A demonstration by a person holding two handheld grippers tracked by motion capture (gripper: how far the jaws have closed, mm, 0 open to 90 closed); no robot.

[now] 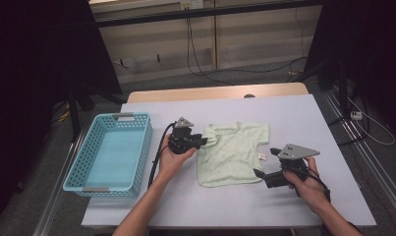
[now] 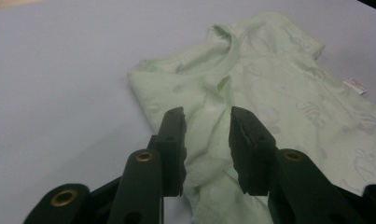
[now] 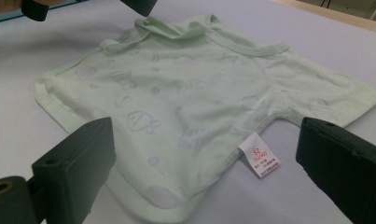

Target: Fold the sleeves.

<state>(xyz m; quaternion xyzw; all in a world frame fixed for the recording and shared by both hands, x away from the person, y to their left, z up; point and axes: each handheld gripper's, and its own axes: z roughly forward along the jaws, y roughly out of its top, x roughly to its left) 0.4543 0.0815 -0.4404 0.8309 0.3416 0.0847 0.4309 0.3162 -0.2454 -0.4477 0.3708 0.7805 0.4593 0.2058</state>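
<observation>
While your right claw [image 1: 262, 175] waits spread wide at the near side seam of the small pale green cotton baby shirt [image 1: 232, 153], that shirt lies flat mid-table [image 1: 294, 118], unfolded. Farther off, your left claw [image 1: 203, 141] stands partly parted around a bunched sleeve fold, not pinching it. Beyond, the light blue plastic mesh basket [image 1: 146, 142] sits empty, so folding and stowing seemingly remain.

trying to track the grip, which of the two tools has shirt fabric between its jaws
The left tool, at the shirt's sleeve beside the basket; a fold of fabric rises between its jaws. The right tool stands wide open at the hem corner.
</observation>
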